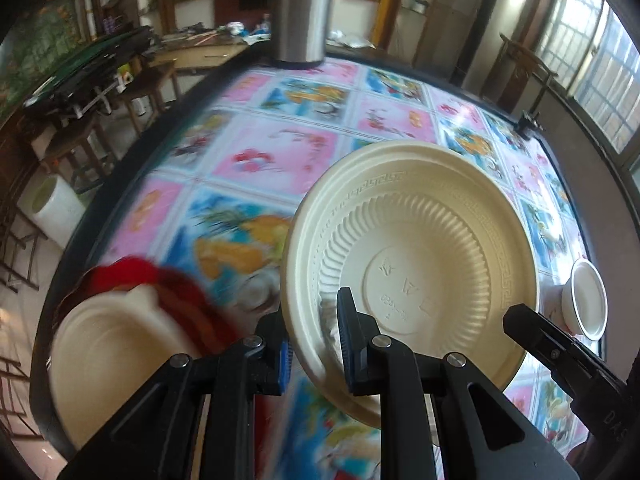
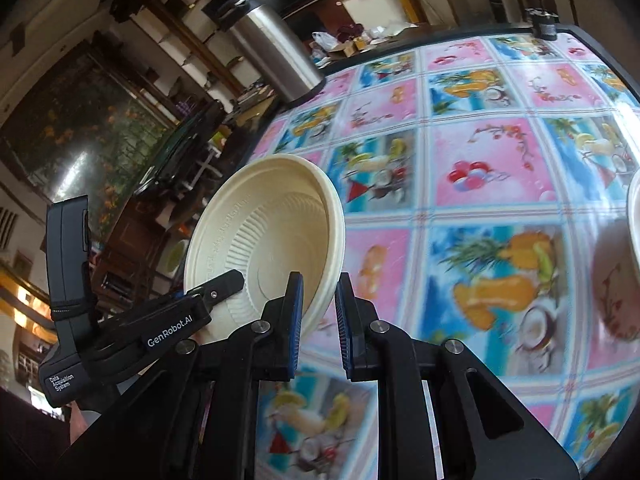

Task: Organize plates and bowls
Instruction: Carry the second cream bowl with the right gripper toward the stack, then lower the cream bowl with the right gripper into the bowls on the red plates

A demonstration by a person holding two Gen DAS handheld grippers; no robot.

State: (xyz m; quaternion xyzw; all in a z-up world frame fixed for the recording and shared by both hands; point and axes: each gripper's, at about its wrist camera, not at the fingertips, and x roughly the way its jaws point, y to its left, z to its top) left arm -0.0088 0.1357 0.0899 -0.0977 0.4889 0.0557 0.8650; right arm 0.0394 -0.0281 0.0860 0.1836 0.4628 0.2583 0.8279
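Plate (image 1: 412, 264) between both grippers' fingers (image 1: 352, 344)

Cream ribbed plate (image 1: 412, 248) (key-pattern rim), pink-and-blue fruit-print tablecloth (image 1: 276, 148)

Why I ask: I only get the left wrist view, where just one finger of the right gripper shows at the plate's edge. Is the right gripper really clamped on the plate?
Observer: Yes. In the right wrist view the right gripper has both blue pads closed on the rim of the plate.
Operator: Good. The steel can at the far side of the table is cut off at the top for me. What is on top of it?
Observer: A dark lid sits on top of the steel can.
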